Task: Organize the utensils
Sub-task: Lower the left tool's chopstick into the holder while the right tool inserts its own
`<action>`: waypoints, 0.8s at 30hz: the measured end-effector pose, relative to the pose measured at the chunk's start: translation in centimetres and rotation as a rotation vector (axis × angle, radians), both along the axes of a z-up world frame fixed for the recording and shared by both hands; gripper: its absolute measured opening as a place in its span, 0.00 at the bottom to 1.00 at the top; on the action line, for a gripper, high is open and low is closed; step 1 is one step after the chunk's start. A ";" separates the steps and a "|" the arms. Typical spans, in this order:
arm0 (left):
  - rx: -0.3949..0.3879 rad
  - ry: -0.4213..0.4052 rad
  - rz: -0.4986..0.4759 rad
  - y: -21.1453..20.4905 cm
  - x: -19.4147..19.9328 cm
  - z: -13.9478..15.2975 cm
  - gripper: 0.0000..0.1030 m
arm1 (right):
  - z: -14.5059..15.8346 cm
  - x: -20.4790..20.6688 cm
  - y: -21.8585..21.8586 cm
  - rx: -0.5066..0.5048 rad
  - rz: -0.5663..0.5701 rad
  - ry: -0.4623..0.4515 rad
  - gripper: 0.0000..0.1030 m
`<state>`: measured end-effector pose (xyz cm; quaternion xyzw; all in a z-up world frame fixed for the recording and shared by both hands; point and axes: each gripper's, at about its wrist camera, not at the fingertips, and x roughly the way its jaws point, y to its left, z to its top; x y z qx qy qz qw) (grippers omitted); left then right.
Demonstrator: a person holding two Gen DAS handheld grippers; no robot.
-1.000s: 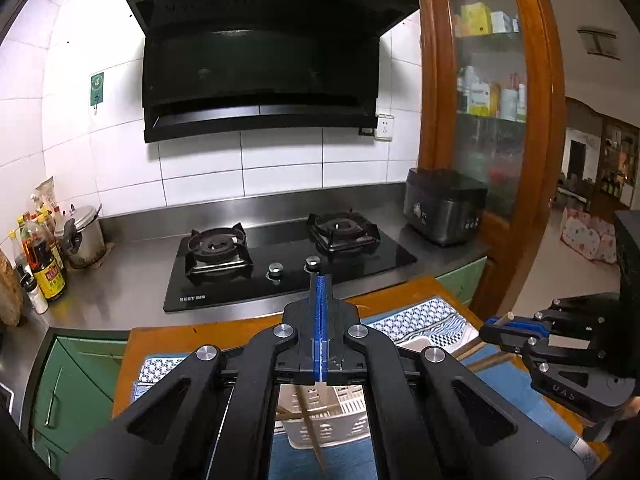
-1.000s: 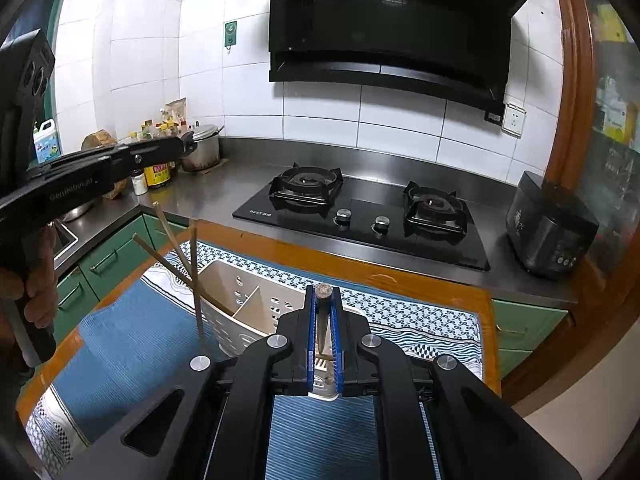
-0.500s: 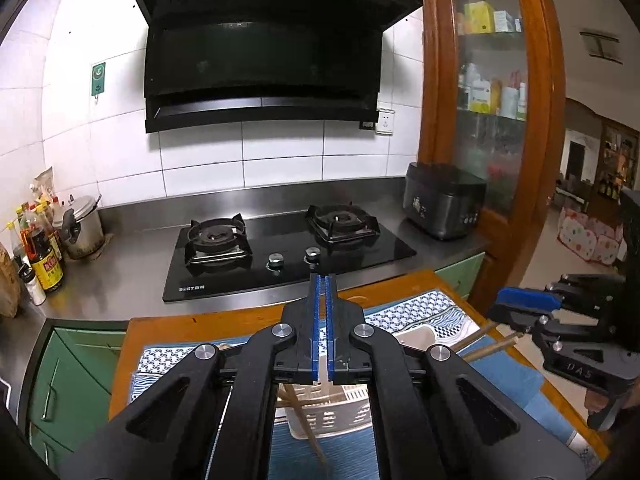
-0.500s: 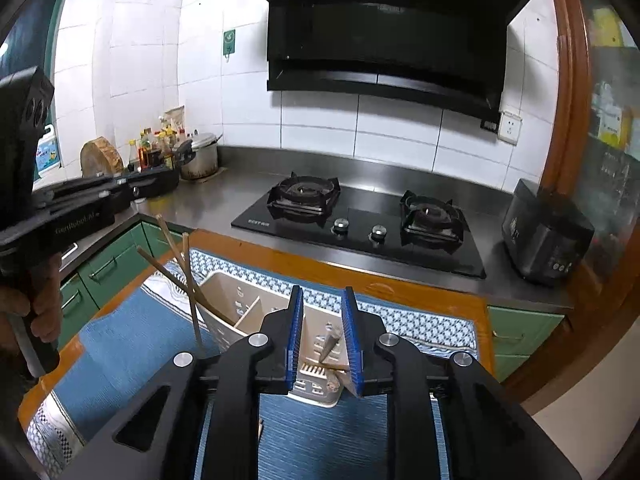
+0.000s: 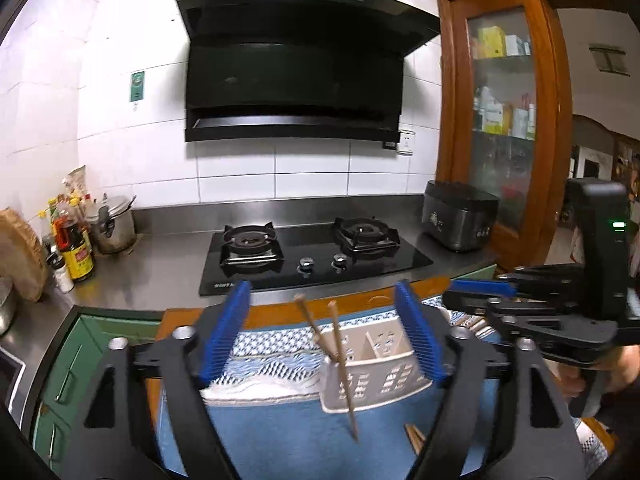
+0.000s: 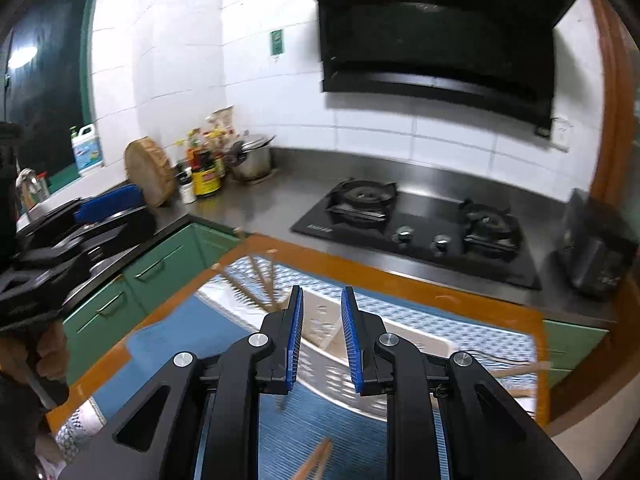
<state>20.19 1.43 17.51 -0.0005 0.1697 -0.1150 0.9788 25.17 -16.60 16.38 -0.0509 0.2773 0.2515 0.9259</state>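
My left gripper (image 5: pixel 322 320) fills the left wrist view, its jaws opening wide with blue pads (image 5: pixel 226 332) far apart. Between and below them stands a white perforated caddy (image 5: pixel 384 364) on a blue mat (image 5: pixel 280 432). Wooden chopsticks (image 5: pixel 316 328) lean in its left compartment. One chopstick (image 5: pixel 344 372) slants across its front wall, touching neither pad. My right gripper (image 6: pixel 322 320) hangs over the caddy (image 6: pixel 408 344), open by a narrow gap with nothing in it. Loose chopsticks (image 6: pixel 316 460) lie on the mat below. Each gripper shows in the other's view: right gripper (image 5: pixel 478 294), left gripper (image 6: pixel 114 202).
The mat covers a wooden table (image 5: pixel 280 312) in front of a steel counter with a black gas hob (image 5: pixel 312 252). Sauce bottles (image 5: pixel 76 248) and a pot (image 5: pixel 116 228) stand at the left, a dark cooker (image 5: pixel 460 216) at the right. More chopsticks (image 6: pixel 520 372) lie near the table's right edge.
The left jaws, shut before, now stand wide, and the chopstick beneath them sits free at the caddy. The right jaws let go of their chopstick and stay slightly apart. Both views have shifted.
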 end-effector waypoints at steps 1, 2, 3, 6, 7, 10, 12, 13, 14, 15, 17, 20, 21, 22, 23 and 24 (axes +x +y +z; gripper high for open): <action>0.000 0.000 0.007 0.5 -0.5 -0.3 0.80 | -0.3 0.3 0.6 0.002 0.012 0.009 0.19; 0.008 0.000 0.018 0.9 -0.9 -0.6 0.84 | -0.6 0.6 1.3 0.002 0.024 0.017 0.19; 0.012 -0.002 0.026 1.1 -1.2 -0.8 0.89 | -0.9 0.9 2.0 0.001 0.035 0.023 0.19; 0.022 -0.003 0.047 2.2 -2.4 -1.8 0.95 | -1.7 2.0 3.8 0.004 0.063 0.037 0.19; 0.028 -0.003 0.057 2.5 -2.8 -2.2 0.95 | -1.8 2.3 4.2 0.006 0.068 0.042 0.19; 0.026 0.015 0.064 3.4 -3.5 -3.4 0.95 | -2.5 3.3 5.4 -0.008 0.070 0.046 0.19; 0.028 0.028 0.064 4.0 -3.7 -4.2 0.95 | -2.9 4.1 5.8 -0.006 0.072 0.056 0.19; 0.034 0.032 0.068 4.1 -3.9 -4.6 0.95 | -3.0 4.3 5.9 -0.006 0.070 0.057 0.19; 0.038 0.034 0.065 4.2 -4.1 -5.1 0.95 | -3.1 4.7 6.0 -0.002 0.071 0.060 0.19; 0.041 0.037 0.064 4.3 -4.3 -5.4 0.95 | -3.3 4.8 5.9 0.000 0.071 0.064 0.19; 0.035 0.047 0.063 4.6 -4.6 -6.3 0.95 | -3.7 5.4 6.2 0.001 0.073 0.074 0.19; 0.018 0.067 0.063 5.0 -4.6 -7.2 0.95 | -4.3 5.9 6.6 0.004 0.083 0.086 0.19; 0.016 0.072 0.068 5.2 -4.5 -7.5 0.95 | -4.5 5.9 6.8 0.004 0.089 0.091 0.18; 0.015 0.076 0.080 5.4 -4.5 -7.8 0.95 | -4.6 6.0 7.0 0.002 0.092 0.094 0.16; 0.011 0.077 0.094 5.7 -4.6 -8.0 0.95 | -4.8 5.9 7.2 -0.005 0.089 0.093 0.13; 0.008 0.079 0.106 5.9 -4.6 -8.2 0.95 | -4.8 5.9 7.2 -0.009 0.086 0.089 0.07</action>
